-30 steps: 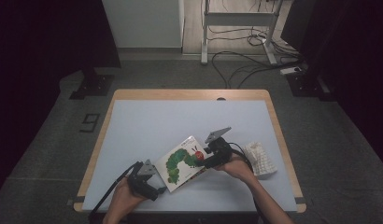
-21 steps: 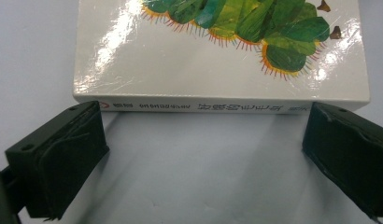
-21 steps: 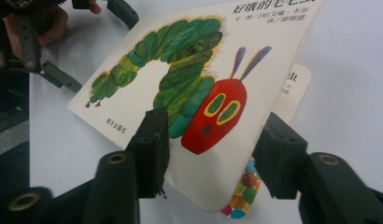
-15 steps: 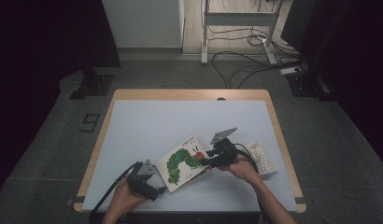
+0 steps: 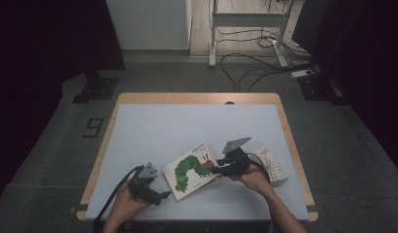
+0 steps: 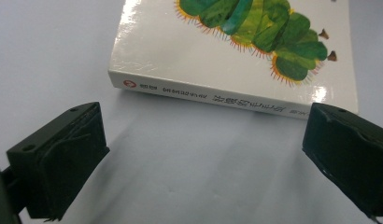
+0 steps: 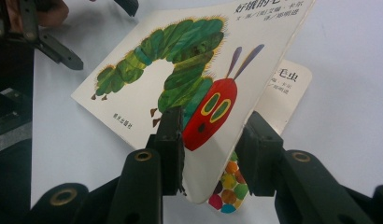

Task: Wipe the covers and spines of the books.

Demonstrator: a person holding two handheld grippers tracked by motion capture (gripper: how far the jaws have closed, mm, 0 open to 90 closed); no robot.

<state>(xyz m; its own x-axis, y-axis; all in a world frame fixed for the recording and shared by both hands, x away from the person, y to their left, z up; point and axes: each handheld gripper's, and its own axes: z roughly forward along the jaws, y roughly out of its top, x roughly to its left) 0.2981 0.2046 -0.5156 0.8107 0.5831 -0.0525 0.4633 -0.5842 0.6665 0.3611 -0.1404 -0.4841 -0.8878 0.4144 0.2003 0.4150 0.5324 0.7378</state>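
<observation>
Seen from the high view, one table (image 5: 139, 126) with a pale blue top and wooden rim carries one picture book (image 5: 193, 170), lying near the front edge between the two hands, and one white keyboard-like object (image 5: 273, 164) at the right. The left gripper (image 5: 160, 195) sits at the book's lower left corner, just apart from it; the right gripper (image 5: 217, 170) meets the book's right edge, though from here its jaws are too small to read. Cables and a stand's legs lie on the floor beyond the table.

Left gripper view: the two black jaws stand wide apart with nothing between them, only bare table. The book (image 6: 236, 56) lies flat just ahead, its spine with one line of small print facing the camera, the green caterpillar's tail end on the cover above.

Right gripper view: the jaws of the right gripper (image 7: 210, 144) have just been closing and now pinch the front cover (image 7: 189, 79) at its edge, one pad over the red caterpillar head, the other behind. The cover is lifted clear of the page (image 7: 287, 88) beneath, where printed characters and coloured dots show. The left gripper (image 7: 63, 56) appears farther off at the upper left.
</observation>
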